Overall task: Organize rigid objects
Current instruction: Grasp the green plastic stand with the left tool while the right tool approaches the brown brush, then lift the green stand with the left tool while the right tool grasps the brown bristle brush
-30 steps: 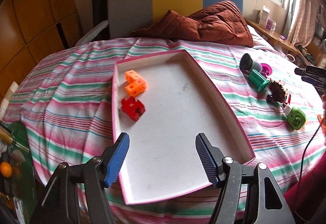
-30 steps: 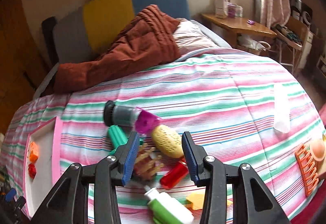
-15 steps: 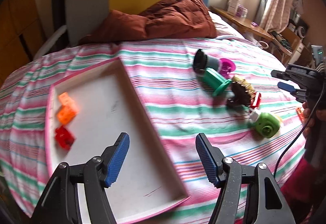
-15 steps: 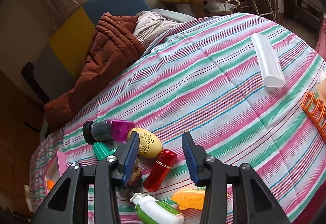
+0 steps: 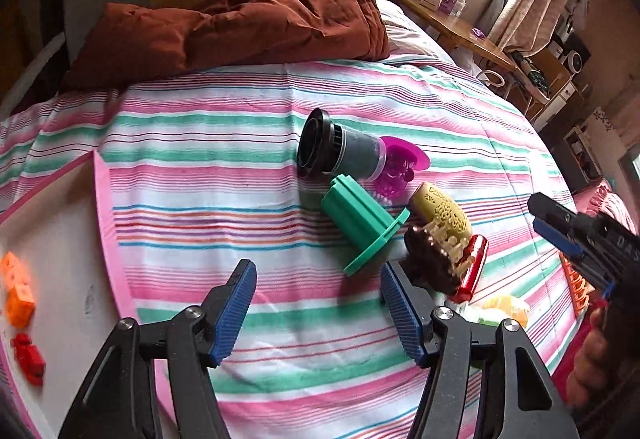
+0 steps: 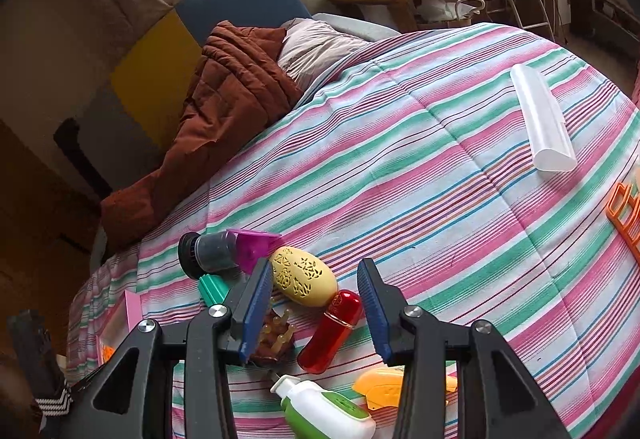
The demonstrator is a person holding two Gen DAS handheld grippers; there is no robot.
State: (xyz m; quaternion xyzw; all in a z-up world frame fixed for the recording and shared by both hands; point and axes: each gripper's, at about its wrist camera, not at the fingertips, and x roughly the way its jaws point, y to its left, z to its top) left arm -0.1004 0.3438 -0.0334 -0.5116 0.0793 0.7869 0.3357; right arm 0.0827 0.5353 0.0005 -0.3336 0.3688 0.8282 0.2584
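Note:
My left gripper hangs over bare striped bedspread, its jaws closing with nothing between them. Just ahead and to its right lie a green flanged piece, a grey cup with a purple lid, a yellow perforated egg, a brown claw clip and a red capsule. The pink-rimmed tray at left holds orange blocks and a red block. My right gripper stands open above the red capsule and yellow egg, pads apart from both.
A green-and-white bottle and an orange-yellow item lie under the right gripper. A white tube and an orange rack lie at the far right. A brown quilt is heaped at the headboard.
The left gripper has swung right, from over the tray to beside the pile of objects, and its jaws have narrowed a little. The right gripper rolled earlier, then held still.

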